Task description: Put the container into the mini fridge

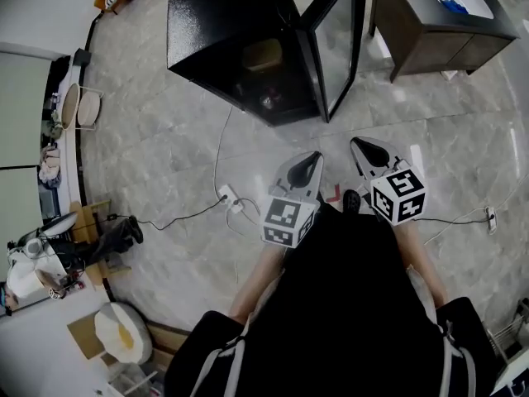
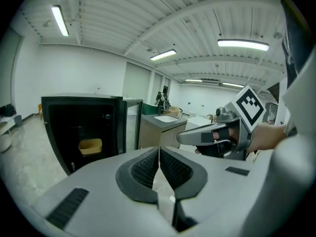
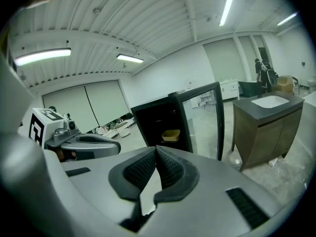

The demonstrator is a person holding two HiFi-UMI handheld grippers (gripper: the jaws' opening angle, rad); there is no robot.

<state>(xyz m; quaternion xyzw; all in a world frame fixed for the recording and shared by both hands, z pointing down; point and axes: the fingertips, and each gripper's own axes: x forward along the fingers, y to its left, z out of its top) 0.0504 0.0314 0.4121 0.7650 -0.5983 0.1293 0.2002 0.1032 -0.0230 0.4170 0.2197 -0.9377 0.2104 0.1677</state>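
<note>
The black mini fridge [image 1: 223, 35] stands on the floor ahead with its glass door [image 1: 339, 40] swung open to the right. A tan container [image 1: 263, 55] sits on a shelf inside it, also visible as the container [image 2: 90, 145] in the left gripper view and the container [image 3: 171, 135] in the right gripper view. My left gripper [image 1: 309, 165] and right gripper [image 1: 368, 149] are held side by side well short of the fridge. Both are shut with nothing between their jaws. The left gripper [image 2: 159, 154] and right gripper [image 3: 156, 153] show pads pressed together.
A dark cabinet [image 1: 438, 23] with a sink top stands right of the fridge door. A white cable and plug [image 1: 229, 198] trail over the marble floor left of my grippers. Clutter and a chair [image 1: 78, 106] line the left wall.
</note>
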